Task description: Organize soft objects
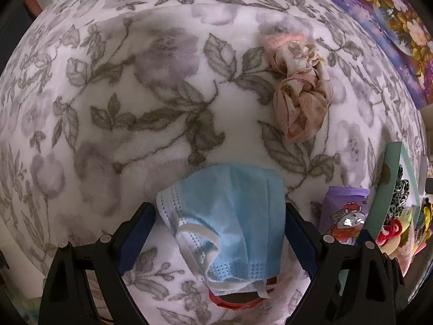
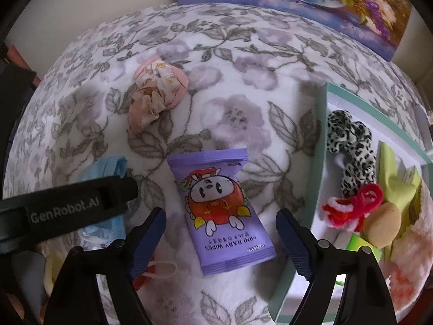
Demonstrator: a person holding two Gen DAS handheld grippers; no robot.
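1. In the left wrist view, the left gripper (image 1: 219,241) points down with its jaws wide apart. The blue face mask (image 1: 230,216) lies between them at the bottom middle of the frame. The pads do not look like they press it yet, so it holds nothing.
2. In the right wrist view, the right gripper (image 2: 220,239) is wide open too. The purple wipes pack (image 2: 219,211) lies between its jaws, at the bottom middle. It is not pinched yet.
3. To do this step well, I think each claw should go down over the middle of its thing, then squeeze gently. The mask is floppy, so grab a thick fold, not the thin ear loop.
4. The green box (image 2: 318,162) sits at the right, just beside the wipes pack. Its wall stands up, so lift things over the rim.
5. The box already holds a spotted scrunchie (image 2: 349,140) and a red fuzzy bow (image 2: 354,208). Its near part looks bare.
6. Farther up lies a crumpled pink cloth (image 2: 155,94) on the flowery blanket (image 2: 243,86). There is lots of open blanket around it.
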